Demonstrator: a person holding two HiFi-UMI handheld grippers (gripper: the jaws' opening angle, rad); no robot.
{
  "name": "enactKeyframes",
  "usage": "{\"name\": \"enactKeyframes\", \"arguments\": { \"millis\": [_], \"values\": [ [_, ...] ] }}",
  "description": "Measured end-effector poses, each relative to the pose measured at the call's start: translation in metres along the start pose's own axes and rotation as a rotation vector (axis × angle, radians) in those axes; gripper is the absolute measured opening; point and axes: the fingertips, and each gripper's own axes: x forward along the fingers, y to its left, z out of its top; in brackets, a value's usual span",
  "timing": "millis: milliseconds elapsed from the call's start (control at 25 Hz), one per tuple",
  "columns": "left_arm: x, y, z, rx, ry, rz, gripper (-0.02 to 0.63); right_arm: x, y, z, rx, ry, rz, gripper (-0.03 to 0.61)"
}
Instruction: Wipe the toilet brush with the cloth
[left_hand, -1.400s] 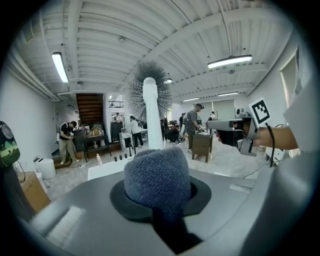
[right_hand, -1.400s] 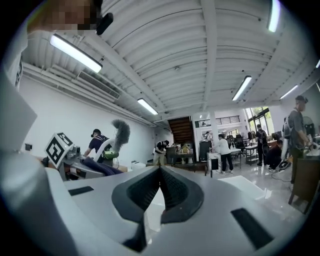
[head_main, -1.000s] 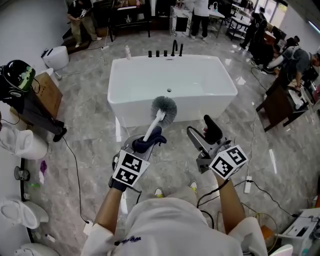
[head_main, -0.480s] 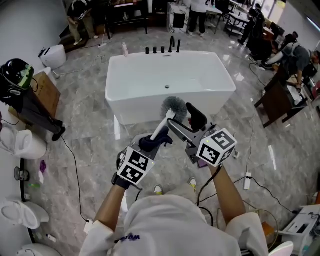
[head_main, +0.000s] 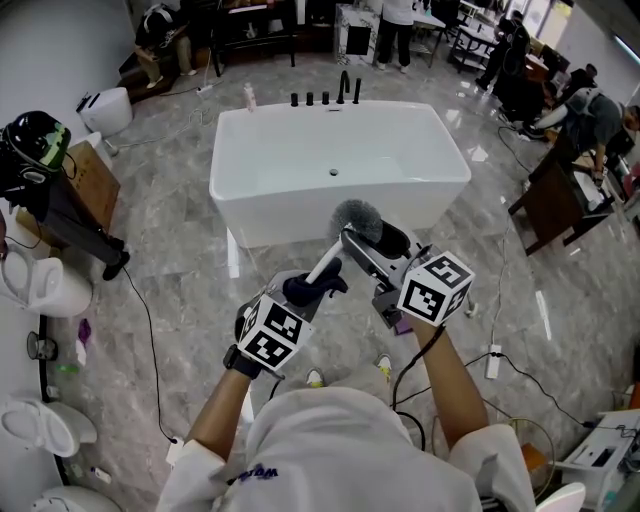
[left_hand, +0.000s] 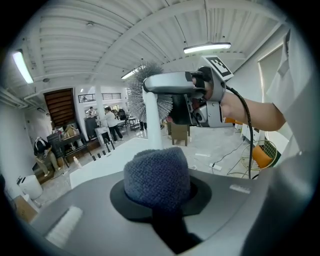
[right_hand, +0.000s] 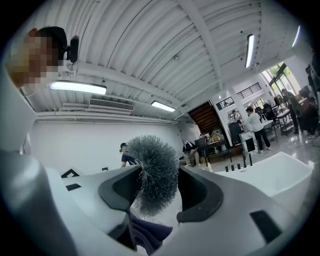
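**A:** Head view, first entry?

**B:** One toilet brush (head_main: 328, 262), white handle, round grey bristle head. It is held in the air in front of the bathtub (head_main: 290, 218). Its long axis slants from the left gripper (head_main: 316, 285) up and away to the right gripper (head_main: 372, 232).

**A:** Grips?

**B:** The left gripper is clamped on the dark blue cloth (head_main: 308, 291), bunched round the handle's lower end. The right gripper's jaws have just been closing, with the bristle head between them.

**A:** Left gripper view?

**B:** The cloth (left_hand: 156, 176) is knit-textured and wadded between the pads. The toilet brush (left_hand: 152, 122) rises straight beyond it, and one jaw of the right gripper lies across the bristles.

**A:** Right gripper view?

**B:** The toilet brush (right_hand: 156, 170) shows its head only, filling the gap with bristles touching both pads. I read that as a light hold. Dark folds of cloth (right_hand: 145, 235) lie below it.

**A:** Coming move?

**B:** As I judge it, the cloth sits at the handle's low end and the head is farthest from it. Wiping would run up that axis, and the left gripper is the nearer.
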Motion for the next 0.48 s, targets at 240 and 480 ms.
{"name": "enactKeyframes", "arguments": {
  "millis": [240, 480],
  "values": [
    [0.0057, -0.0054, -0.0023, 0.021, 0.012, 0.003, 0.075, -0.002, -0.0028, -0.0041, 0.03, 0.006, -0.014, 0.202],
    [0.0086, -0.0097, -0.002, -0.006, 0.004, -0.038, 0.081, 0.0008, -0.0042, -0.0072, 0.023, 0.021, -0.001, 0.167]
  ]
}}
